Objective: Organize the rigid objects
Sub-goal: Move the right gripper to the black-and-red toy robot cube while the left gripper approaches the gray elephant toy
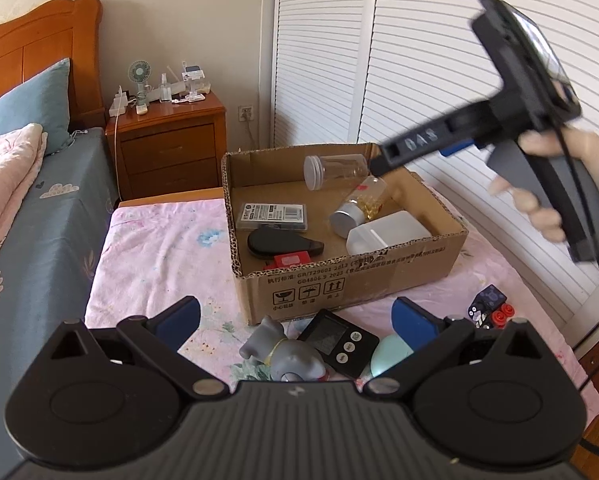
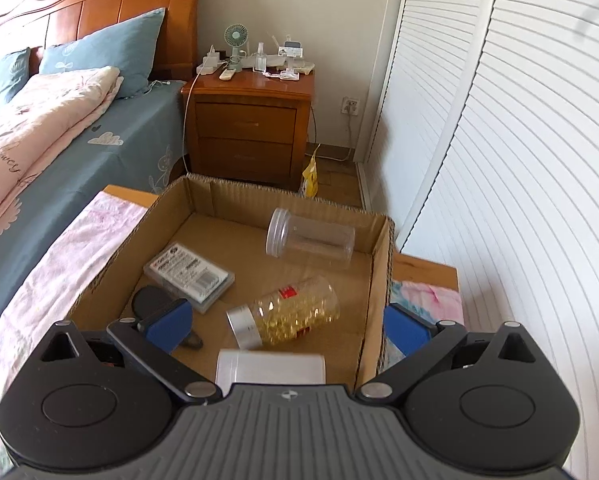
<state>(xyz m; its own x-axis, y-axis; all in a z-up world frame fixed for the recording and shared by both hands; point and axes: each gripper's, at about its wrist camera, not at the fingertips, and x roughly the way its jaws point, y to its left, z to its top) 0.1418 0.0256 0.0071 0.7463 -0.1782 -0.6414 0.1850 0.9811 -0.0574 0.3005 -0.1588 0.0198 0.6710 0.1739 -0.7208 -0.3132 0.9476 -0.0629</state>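
Overhead, the right gripper hangs above a cardboard box on a pink floral cloth, its blue-padded fingers spread wide with nothing between them. Directly beyond those fingers, inside the box, a clear empty jar lies on its side against the far wall, and nearer the tongs a bottle of yellow capsules with a silver cap also lies on its side. A white plastic container sits closest, just under the gripper's body. Off toward the right gripper's left finger lie a flat labelled case and a black rounded object, partly hidden by the blue pad.

Meanwhile the left gripper is held low over the cloth on the near side of the box, its jaws likewise wide apart and empty. Between and just ahead of its fingers rest a grey animal figurine, a black digital timer and a pale mint-green rounded object, partly behind the right-hand pad. Farther off to the left gripper's right side, on the cloth, sit a small dark patterned item and a red piece, too small to make out. A wooden nightstand and bed stand well beyond the box.
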